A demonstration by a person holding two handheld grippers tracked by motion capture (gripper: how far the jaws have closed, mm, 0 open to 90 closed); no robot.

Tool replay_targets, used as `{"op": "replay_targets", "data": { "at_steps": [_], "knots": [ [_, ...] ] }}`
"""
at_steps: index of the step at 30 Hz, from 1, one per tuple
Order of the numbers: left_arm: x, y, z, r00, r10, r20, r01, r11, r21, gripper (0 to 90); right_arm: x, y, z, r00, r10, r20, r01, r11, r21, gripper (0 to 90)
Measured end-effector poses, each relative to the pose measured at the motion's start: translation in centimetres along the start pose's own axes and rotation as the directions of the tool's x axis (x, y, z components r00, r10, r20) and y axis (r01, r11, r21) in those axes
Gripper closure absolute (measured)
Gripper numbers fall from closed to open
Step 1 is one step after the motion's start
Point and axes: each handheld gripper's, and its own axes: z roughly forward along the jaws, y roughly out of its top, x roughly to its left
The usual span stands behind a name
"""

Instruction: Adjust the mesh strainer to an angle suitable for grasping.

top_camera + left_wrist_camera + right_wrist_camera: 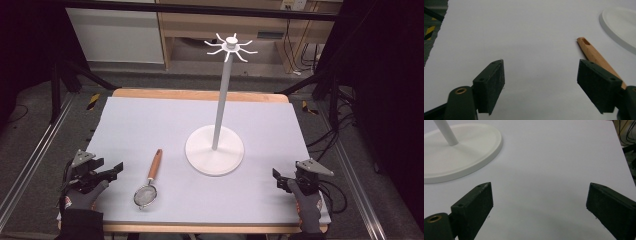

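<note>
Both grippers, left (111, 171) and right (281, 180), are black with flat rectangular pads (489, 83), brass-ringed holes and grey three-cornered top plates. The hands wear grey gloves (80, 198); cables trail from the right.

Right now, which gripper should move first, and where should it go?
Probably the left gripper: ease it a little toward the strainer's wooden handle. Its jaws stand open with nothing between them, and in the left gripper view the handle lies just beside one jaw. The strainer lies flat on the table mat, nearer this gripper than the right gripper, which waits open by the white hook stand.
</note>
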Motion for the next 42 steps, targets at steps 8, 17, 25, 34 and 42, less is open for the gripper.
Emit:
{"op": "replay_targets", "data": {
  "at_steps": [8, 17, 25, 34, 42],
  "knots": [
    [-0.8, 0.4, -0.3, 0.9998, 0.016, 0.014, -0.016, 0.9999, 0.000, 26.7, 0.4, 0.1, -0.1, 0.9994, -0.033, -0.008, 0.032, 0.999, -0.030, 8.6],
    [-2.4, 1.0, -0.4, 0.9980, 0.053, 0.035, -0.054, 0.9984, 0.020, 29.9, 0.5, 0.3, -0.3, 0.9991, -0.042, 0.003, 0.042, 0.999, -0.024, 8.6],
    [-3.6, 1.7, -0.5, 0.9957, 0.073, 0.058, -0.074, 0.9968, 0.031, 31.0, 0.8, 0.5, -0.3, 0.9983, -0.055, -0.020, 0.055, 0.998, -0.012, 8.0],
    [-4.9, 2.1, -0.1, 0.9926, 0.099, 0.071, -0.102, 0.9934, 0.052, 33.2, 1.0, 0.7, -0.2, 0.9964, -0.076, -0.036, 0.077, 0.997, 0.006, 8.0],
    [-5.9, 2.6, 0.5, 0.9881, 0.134, 0.075, -0.140, 0.9865, 0.084, 34.6, 1.0, 0.7, -0.1, 0.9960, -0.082, -0.036, 0.082, 0.997, 0.013, 8.0]
  ]
}}
